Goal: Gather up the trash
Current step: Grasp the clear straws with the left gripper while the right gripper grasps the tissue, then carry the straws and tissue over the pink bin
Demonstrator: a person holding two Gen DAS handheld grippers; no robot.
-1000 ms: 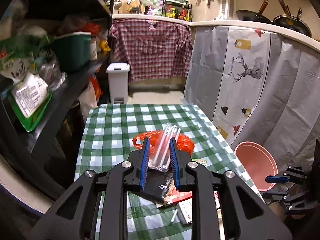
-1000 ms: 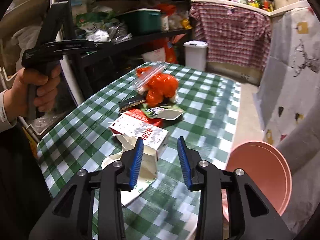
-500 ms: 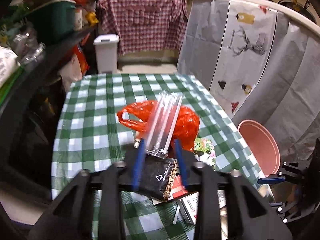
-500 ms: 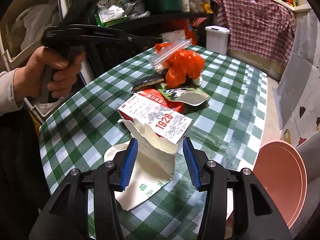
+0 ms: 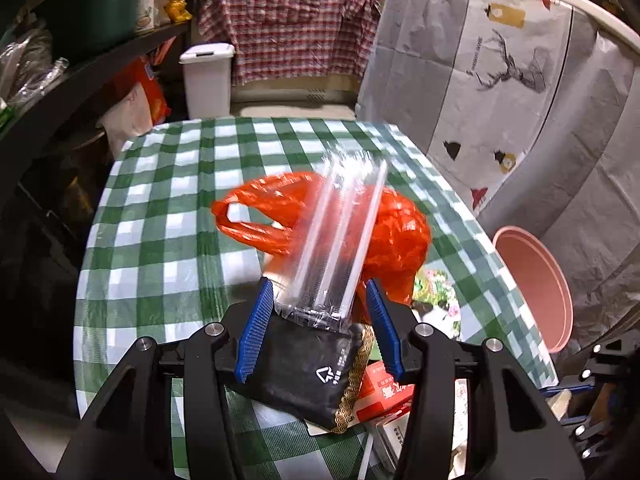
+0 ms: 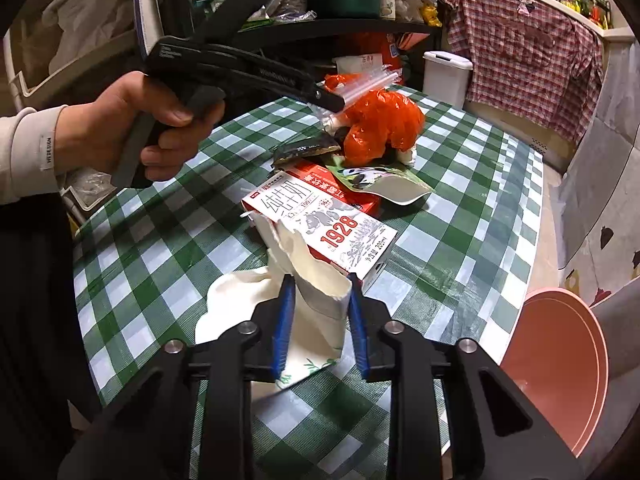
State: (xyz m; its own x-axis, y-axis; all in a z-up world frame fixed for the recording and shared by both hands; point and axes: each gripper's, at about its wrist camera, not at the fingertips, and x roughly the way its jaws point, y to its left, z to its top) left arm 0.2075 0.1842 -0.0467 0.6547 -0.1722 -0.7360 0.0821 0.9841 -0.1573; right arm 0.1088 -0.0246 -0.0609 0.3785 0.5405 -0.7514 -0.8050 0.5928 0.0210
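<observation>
Both grippers working the trash pile on the checked table

A torn white paper bag (image 6: 316,320) stands crumpled on the green-and-white checked table (image 6: 160,248), between the closing jaws of the right gripper (image 6: 320,320); the blue pads look to be just meeting its sides, though a firm grip is not certain. It leans against a white-and-red milk carton marked 1928 (image 6: 332,232). Further along, a clear ribbed plastic sleeve (image 5: 340,240) lies tilted over an orange plastic bag (image 5: 396,232), its lower end between the half-wide, opening jaws of the left gripper (image 5: 318,328), untouched, above a black foil packet (image 5: 308,364). To do this well, pinch the paper low where it is doubled, lift straight up clear of the carton, then carry it to the pink plastic basin (image 6: 560,368) beside the table edge.
</observation>
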